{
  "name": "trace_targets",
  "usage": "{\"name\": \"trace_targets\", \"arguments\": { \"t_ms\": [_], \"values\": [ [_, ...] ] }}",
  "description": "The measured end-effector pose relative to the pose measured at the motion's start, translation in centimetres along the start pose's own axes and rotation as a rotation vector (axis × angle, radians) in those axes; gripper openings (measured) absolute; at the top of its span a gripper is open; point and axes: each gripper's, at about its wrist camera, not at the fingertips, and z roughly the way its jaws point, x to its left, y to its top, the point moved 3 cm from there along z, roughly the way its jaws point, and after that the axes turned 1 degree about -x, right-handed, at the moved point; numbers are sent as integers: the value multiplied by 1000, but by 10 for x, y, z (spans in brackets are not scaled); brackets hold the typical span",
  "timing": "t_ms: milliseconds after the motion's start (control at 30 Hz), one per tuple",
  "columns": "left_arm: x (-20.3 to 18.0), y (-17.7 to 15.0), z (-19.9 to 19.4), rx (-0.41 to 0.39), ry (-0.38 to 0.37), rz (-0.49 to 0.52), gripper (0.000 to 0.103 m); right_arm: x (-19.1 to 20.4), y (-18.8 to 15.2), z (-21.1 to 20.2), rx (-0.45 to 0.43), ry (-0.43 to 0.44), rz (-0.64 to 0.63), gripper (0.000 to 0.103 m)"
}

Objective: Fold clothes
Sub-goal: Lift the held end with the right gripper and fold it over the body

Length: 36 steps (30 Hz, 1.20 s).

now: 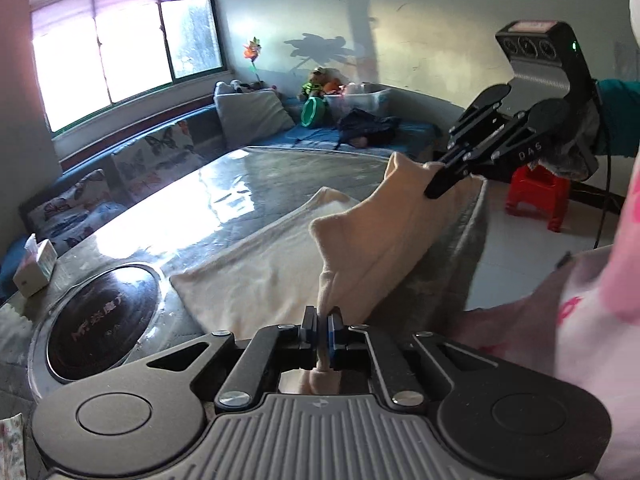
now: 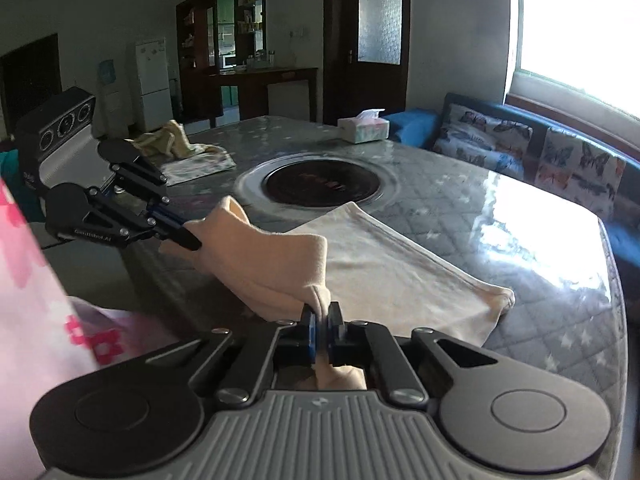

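Left gripper (image 1: 323,322): jaws pinched tight on 1 near corner of the cream garment (image 1: 256,264), cloth bunched between the pads.
Garment: near edge lifted off the table (image 1: 256,176) and strung between the 2 grippers; far part lies flat beside the round inset hotplate (image 2: 322,182).
Right gripper (image 2: 320,322): clamped on the other near corner, a fold of cloth poking up through the pads.
Step in hand: judged to be the 1st fold, with the near edge raised and ready to carry over.
Next move: likely both hands travel together toward the far edge, keeping the lifted edge taut and level, then lower it so corners meet before letting go.
Risk: uneven travel would skew the fold.
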Motion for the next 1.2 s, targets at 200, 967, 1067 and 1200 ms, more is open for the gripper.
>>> {"name": "trace_targets", "arguments": {
  "t_ms": [200, 967, 1067, 1200],
  "values": [
    [11, 2, 15, 13, 14, -11, 5, -1, -11, 10, 10, 7, 35, 4],
    [122, 43, 171, 32, 197, -67, 6, -135, 41, 121, 3, -180, 148, 4],
    [129, 37, 189, 55, 222, -105, 9, -147, 31, 141, 9, -210, 204, 5],
    [137, 27, 192, 82, 255, -157, 14, -154, 19, 149, 7, -246, 248, 17]
  ]
}}
